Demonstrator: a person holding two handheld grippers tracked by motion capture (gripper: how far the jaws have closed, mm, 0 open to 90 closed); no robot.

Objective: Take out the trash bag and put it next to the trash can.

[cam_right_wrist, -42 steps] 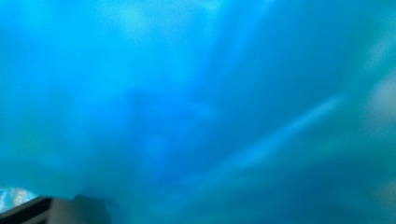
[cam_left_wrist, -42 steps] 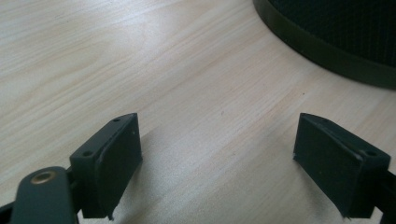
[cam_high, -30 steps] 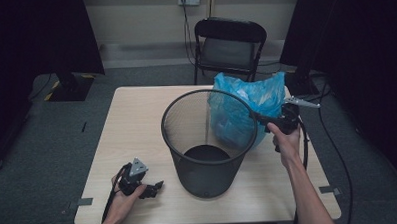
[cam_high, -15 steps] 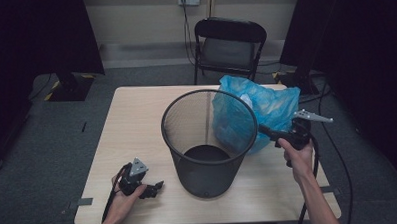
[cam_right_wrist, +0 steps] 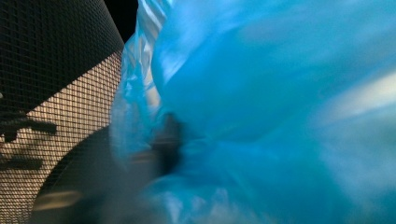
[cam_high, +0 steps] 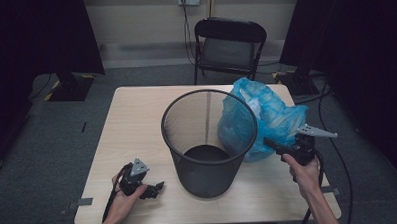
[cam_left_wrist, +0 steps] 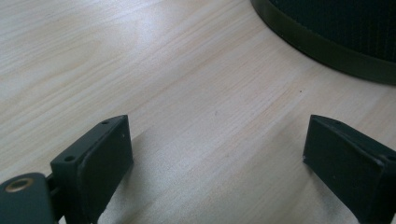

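A recording studio: black curtains (cam_high: 44, 37), folding chair (cam_high: 227, 46), lone table (cam_high: 137, 124).

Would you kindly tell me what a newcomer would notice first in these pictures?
A tall black mesh bin stands mid-table, with a crumpled blue bag pressed against its right side. The right gripper reaches into the bag, its jaws having just been closing; the left gripper rests open near the table's front-left edge.

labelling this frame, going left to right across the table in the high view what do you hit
left hand-held gripper → black mesh bin → blue plastic bag → right hand-held gripper, its jaws just closing at the bag's lower edge
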